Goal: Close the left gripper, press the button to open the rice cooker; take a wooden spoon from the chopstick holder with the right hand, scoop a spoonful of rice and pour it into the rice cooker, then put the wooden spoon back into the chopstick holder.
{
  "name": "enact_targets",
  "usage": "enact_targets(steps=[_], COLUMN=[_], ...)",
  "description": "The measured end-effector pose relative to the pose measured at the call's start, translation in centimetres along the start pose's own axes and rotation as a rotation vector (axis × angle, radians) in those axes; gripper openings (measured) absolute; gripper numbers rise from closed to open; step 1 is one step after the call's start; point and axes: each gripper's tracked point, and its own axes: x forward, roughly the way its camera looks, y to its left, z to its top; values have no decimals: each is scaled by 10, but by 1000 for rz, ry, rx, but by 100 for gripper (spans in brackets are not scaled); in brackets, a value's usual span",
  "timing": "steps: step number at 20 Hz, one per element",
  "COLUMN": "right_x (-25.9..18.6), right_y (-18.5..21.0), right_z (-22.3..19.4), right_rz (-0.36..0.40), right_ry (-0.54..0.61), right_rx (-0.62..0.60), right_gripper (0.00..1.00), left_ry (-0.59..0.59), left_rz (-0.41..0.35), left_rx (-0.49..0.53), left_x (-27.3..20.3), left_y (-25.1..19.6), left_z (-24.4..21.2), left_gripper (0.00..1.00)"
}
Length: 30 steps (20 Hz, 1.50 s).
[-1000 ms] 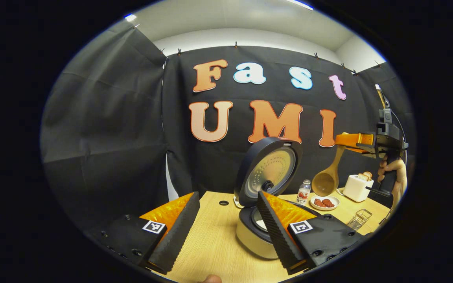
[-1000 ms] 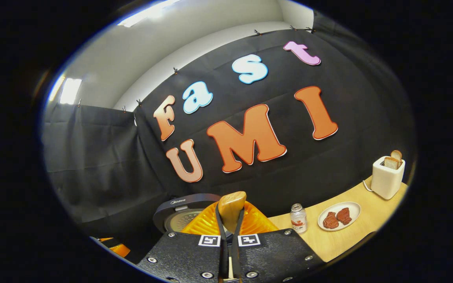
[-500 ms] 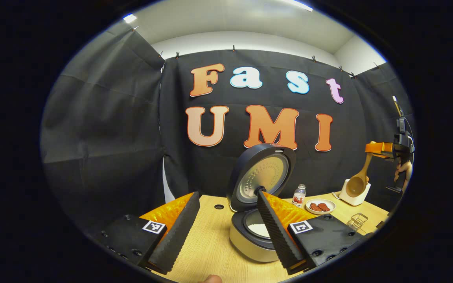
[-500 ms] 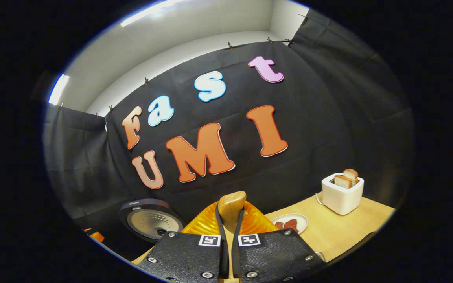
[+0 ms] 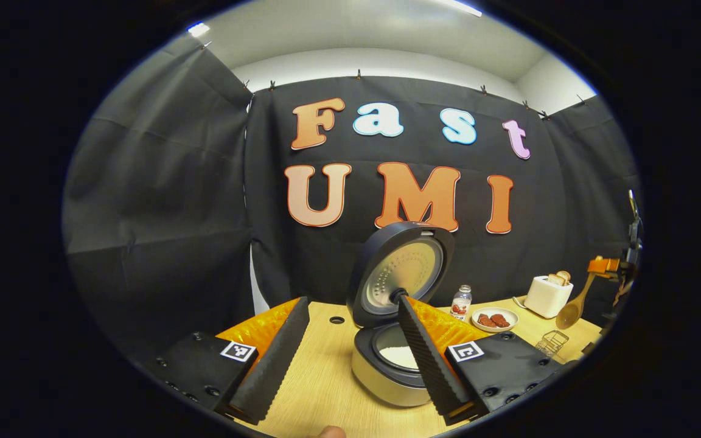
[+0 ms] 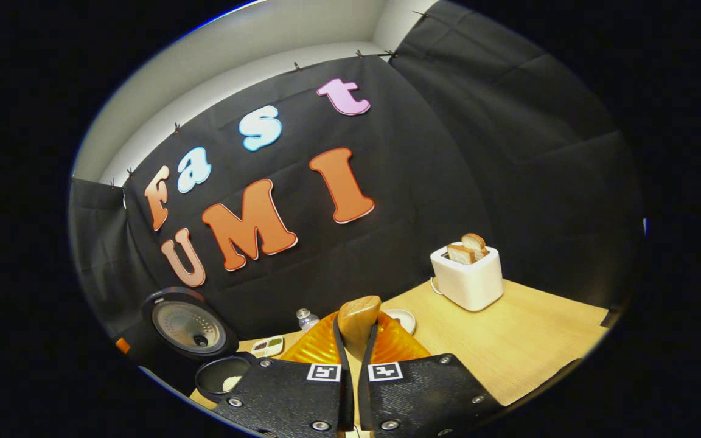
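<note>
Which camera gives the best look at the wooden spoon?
The left gripper view: it shows the whole wooden spoon hanging bowl-down from the right tool, near the toaster. The right gripper view shows just the handle end pinched between that tool's fingers.

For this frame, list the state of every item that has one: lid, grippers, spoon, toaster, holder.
Rice cooker: lid up, white rice in the pot.
Left gripper: open, holding nothing.
Right gripper: shut on the wooden spoon, bowl hanging down.
Toaster: two bread slices sticking up.
Wire chopstick holder: standing on the table.
</note>
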Motion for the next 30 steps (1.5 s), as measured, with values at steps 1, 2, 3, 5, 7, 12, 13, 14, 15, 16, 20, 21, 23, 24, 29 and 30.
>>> enact_targets(steps=[1, 2, 3, 5, 7, 12, 13, 14, 15, 16, 20, 21, 23, 24, 29, 30], right_x=[1, 2, 5, 12, 19, 29, 28, 25, 22, 22, 15, 15, 11, 8, -5, -6], right_y=[-9, -18, -24, -31, -38, -59, -61, -63, -64, -66, -90, -96, -100, -101, -90, -85], right_z=[-11, -21, -30, -46, -63, -90, -85, -84, -84, -86, -74, -67, -55, -48, -28, -28], right_rz=[-10, -22, -29, -35, -38, -64, -60, -65, -70, -72, -162, -182, -201, -209, -198, -185], right_ry=[13, 26, 37, 53, 77, 123, 109, 112, 111, 118, 88, 65, 37, 23, -19, -14], right_rx=[8, 13, 15, 19, 37, 87, 98, 91, 74, 58, -63, -100, -140, -149, -161, -170], right_gripper=[2, 2, 2, 2, 2, 4, 6, 8, 10, 11, 29, 41, 68, 77, 94, 100], left_ry=[4, 11, 14, 17, 14, 19, 18, 18, 20, 22, 3, -4, 15, 24, 21, 31], left_rz=[2, 7, 11, 16, 26, 54, 54, 54, 54, 54, 47, 56, 51, 44, -19, -9], left_rx=[-3, -2, 0, -1, -27, -16, -20, -29, -36, -41, -25, -11, 24, 36, 18, 11], left_x=[1, 2, 2, 1, 2, 7, 8, 9, 12, 12, 17, 17, 20, 21, 47, 54], left_y=[0, 0, 1, 0, 1, 5, 3, 1, -1, -3, -14, -14, -22, -28, -57, -60], left_z=[-2, -5, -8, -11, -11, -13, -13, -12, -13, -13, -5, -3, -4, -3, 27, 37], left_gripper=[98, 98, 98, 98, 98, 98, 98, 98, 98, 98, 99, 98, 98, 99, 97, 97])
